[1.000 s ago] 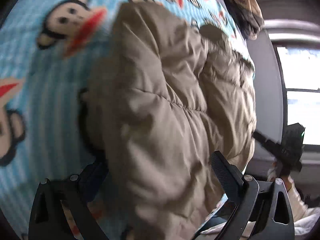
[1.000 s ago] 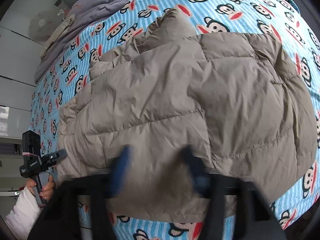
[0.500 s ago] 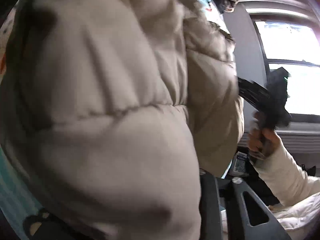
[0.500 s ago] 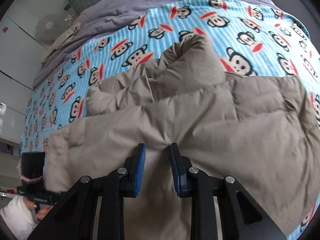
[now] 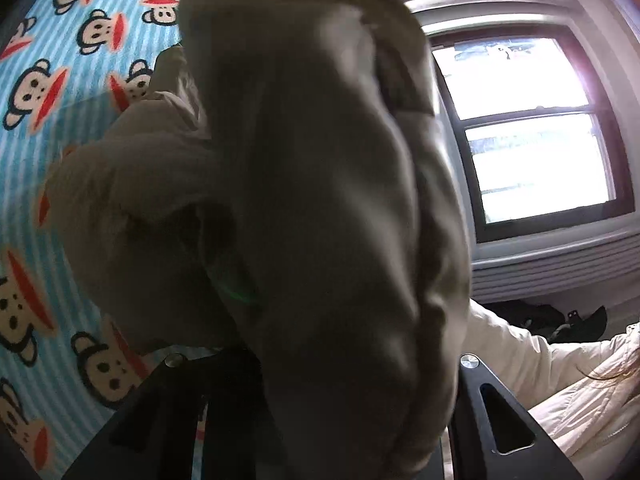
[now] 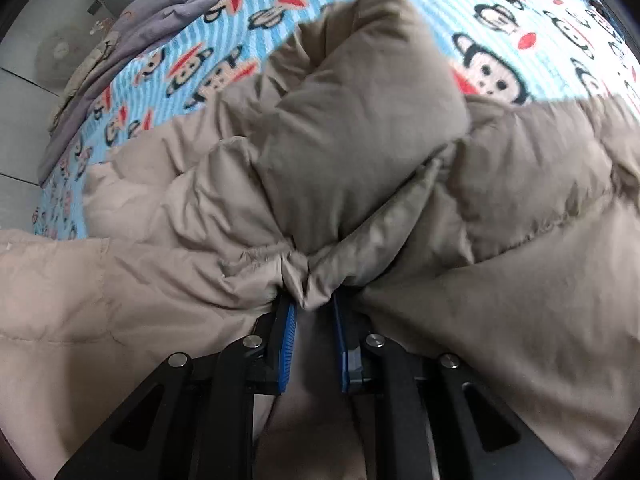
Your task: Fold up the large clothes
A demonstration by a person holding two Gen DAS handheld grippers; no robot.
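Note:
A tan puffer jacket [image 6: 360, 152] lies bunched on the blue monkey-print bedsheet [image 6: 520, 20]. My right gripper [image 6: 314, 316] is shut on a pinched fold of the jacket's edge between its blue pads [image 6: 288, 332]. In the left wrist view the jacket [image 5: 320, 200] hangs lifted right in front of the camera and hides the fingertips of my left gripper [image 5: 340, 420]. Fabric fills the space between its black arms, which stand close on either side of the fold.
A grey blanket [image 6: 160, 12] lies at the head of the bed. A window [image 5: 528, 132] and a radiator cover [image 5: 560, 264] stand at the right of the bed. The person's sleeve in a white jacket [image 5: 560, 380] is at lower right.
My right gripper closed on the jacket's edge and bunched it up. My left gripper closed on the jacket and lifted it off the sheet, so fabric now fills its view.

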